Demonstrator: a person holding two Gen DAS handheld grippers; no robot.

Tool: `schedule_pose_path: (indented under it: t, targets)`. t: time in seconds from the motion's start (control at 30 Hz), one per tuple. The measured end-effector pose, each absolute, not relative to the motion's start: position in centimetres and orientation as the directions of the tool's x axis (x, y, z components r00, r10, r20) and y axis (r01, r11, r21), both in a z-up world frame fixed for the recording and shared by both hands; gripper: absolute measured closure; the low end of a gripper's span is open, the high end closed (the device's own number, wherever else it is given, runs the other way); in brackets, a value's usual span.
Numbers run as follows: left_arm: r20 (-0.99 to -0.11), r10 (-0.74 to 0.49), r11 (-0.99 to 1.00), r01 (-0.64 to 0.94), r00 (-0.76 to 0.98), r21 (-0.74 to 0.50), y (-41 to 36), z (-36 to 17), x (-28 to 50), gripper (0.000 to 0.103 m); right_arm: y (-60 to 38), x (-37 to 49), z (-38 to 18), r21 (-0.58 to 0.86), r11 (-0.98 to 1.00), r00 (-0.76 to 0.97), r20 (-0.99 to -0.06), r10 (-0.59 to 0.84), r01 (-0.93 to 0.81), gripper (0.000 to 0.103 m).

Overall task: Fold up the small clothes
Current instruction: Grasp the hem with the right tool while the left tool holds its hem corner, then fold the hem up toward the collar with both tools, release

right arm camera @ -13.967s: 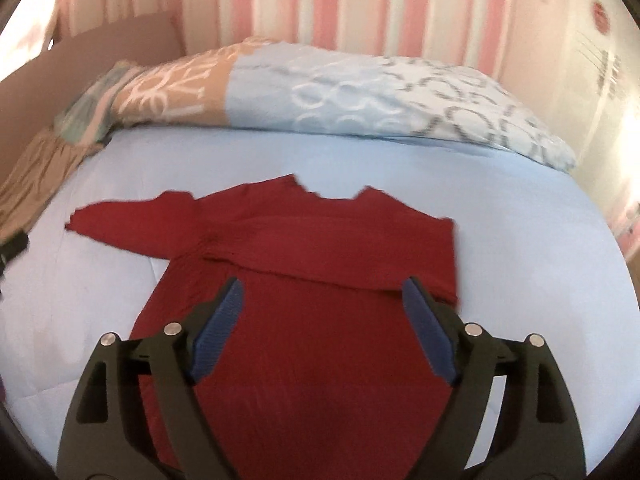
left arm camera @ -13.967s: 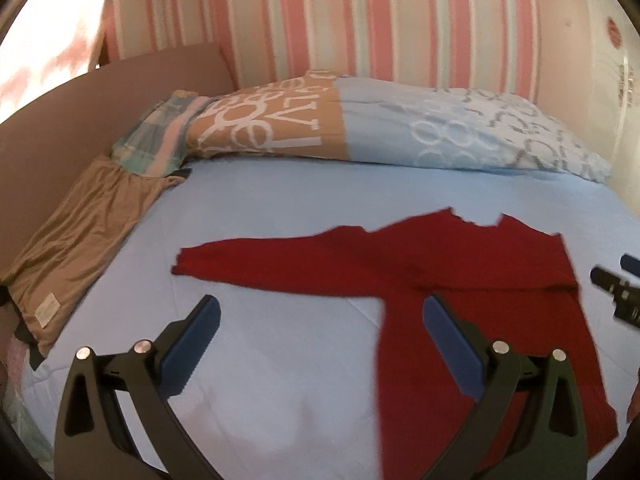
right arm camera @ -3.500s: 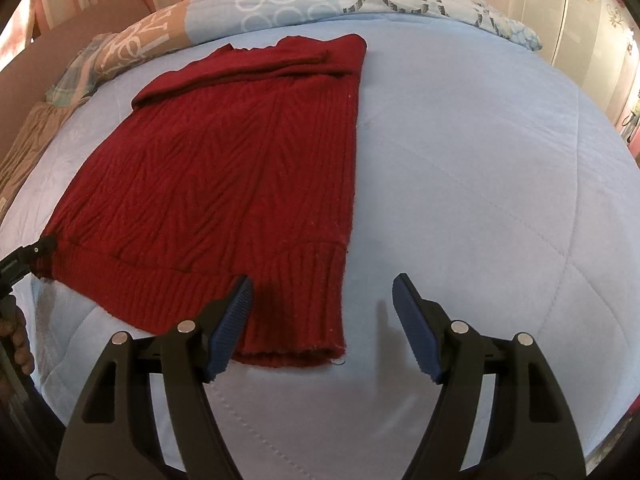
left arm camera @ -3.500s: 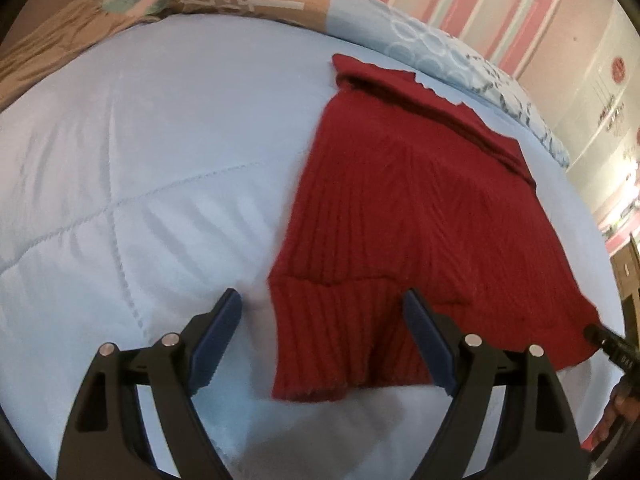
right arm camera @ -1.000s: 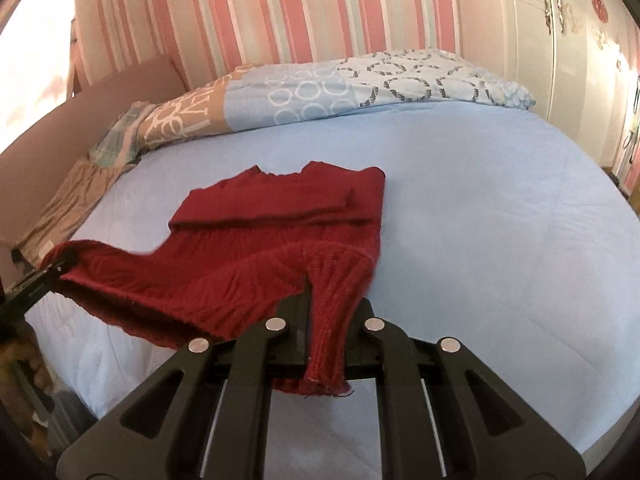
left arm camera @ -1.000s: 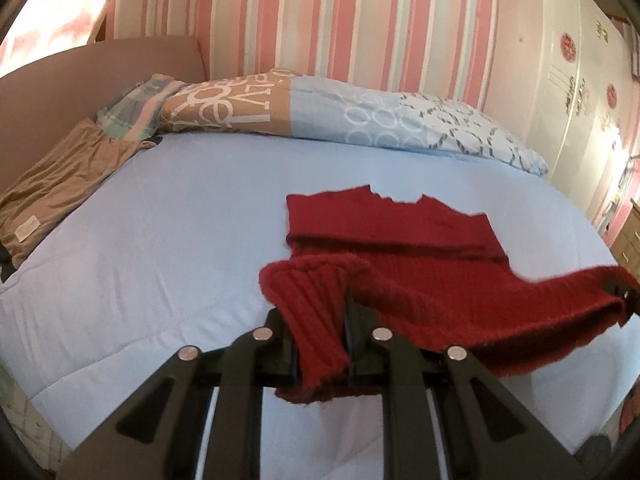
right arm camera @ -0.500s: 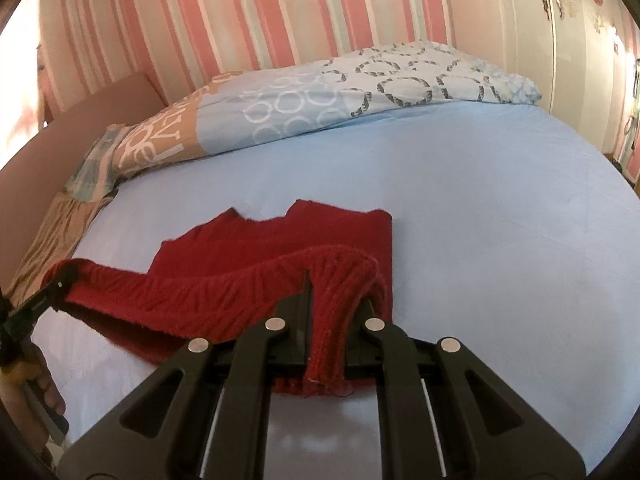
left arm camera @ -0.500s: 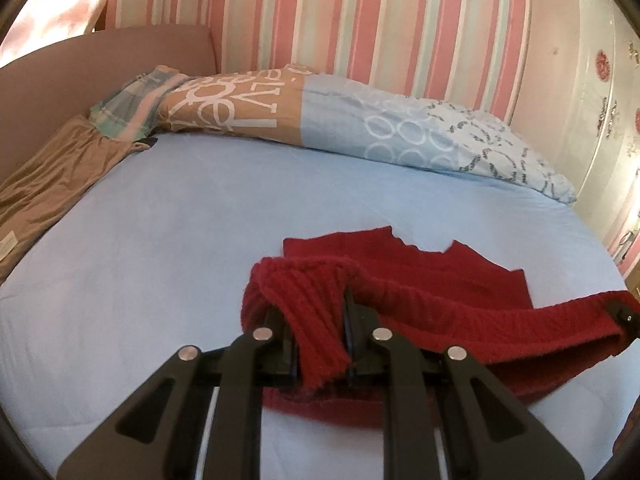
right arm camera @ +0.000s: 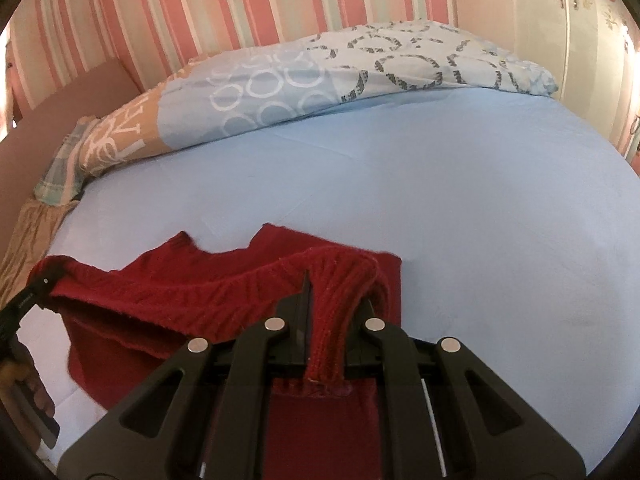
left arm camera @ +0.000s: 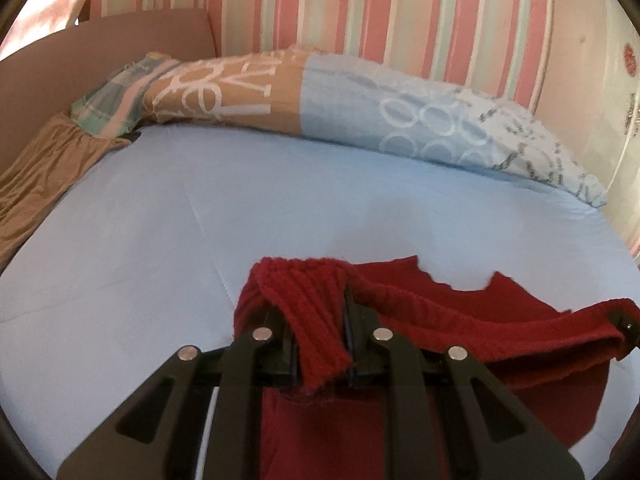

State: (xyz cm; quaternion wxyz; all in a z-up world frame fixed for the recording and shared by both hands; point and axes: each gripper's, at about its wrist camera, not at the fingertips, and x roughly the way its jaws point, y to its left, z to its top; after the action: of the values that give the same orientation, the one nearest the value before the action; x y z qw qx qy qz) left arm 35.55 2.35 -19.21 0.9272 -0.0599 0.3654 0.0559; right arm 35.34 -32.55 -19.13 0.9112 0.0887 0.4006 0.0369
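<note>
A dark red knitted sweater (left arm camera: 460, 320) lies on the light blue bed, its lower part lifted and doubled over toward the collar. My left gripper (left arm camera: 320, 332) is shut on the left corner of its ribbed hem. My right gripper (right arm camera: 336, 312) is shut on the right hem corner (right arm camera: 340, 280). The hem hangs stretched between the two grippers above the sweater's upper part (right arm camera: 224, 264). Each gripper also shows at the edge of the other's view: the right one (left arm camera: 624, 320) and the left one (right arm camera: 24, 304).
A long patterned pillow (left arm camera: 320, 96) lies across the head of the bed (left arm camera: 160, 220) against a striped wall. A brown cloth (left arm camera: 44, 168) lies at the far left beside a brown headboard panel. A white wardrobe (right arm camera: 580, 20) stands at the right.
Both grippers have carried the hem farther toward the collar and lower. The folded-over part now covers more of the sweater, with only the collar edge showing beyond it.
</note>
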Motion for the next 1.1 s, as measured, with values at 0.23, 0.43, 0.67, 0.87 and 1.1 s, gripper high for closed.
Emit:
schedule_pose_path:
  t: [0.23,0.43,0.67,0.87,1.1]
  targets:
    - [-0.721,0.098,0.985,-0.17,0.686,-0.028,2.3,-22.0,40.3,0.086,-32.4,40.7,-22.2,0.184,0.983,0.63,-0.764,0.139,0.007,0.094]
    - [-0.733,0.122,0.987,-0.162,0.669,0.016,2.1,-23.6,43.3,0.085,-32.7,43.7,-23.8,0.175,0.984,0.603,-0.787,0.131,0.014,0.093]
    - [-0.781,0.117,0.983,-0.182,0.614,0.005,2.3,-25.6,46.0,0.078,-33.3,46.5,-25.5,0.204,0.978,0.544,-0.826,0.148,0.045,0.09]
    - [-0.752,0.134,0.973,-0.229,0.646,-0.024,3.5,-23.8,46.8,0.025,-34.2,48.4,-25.1,0.312,0.947,0.537,-0.813,0.226,0.073,0.082]
    - [-0.762,0.143,0.971,-0.237,0.632,-0.013,5.1,-22.3,50.3,0.023,-36.1,50.7,-24.8,0.504,0.846,0.54,-0.768,0.346,0.174,0.028]
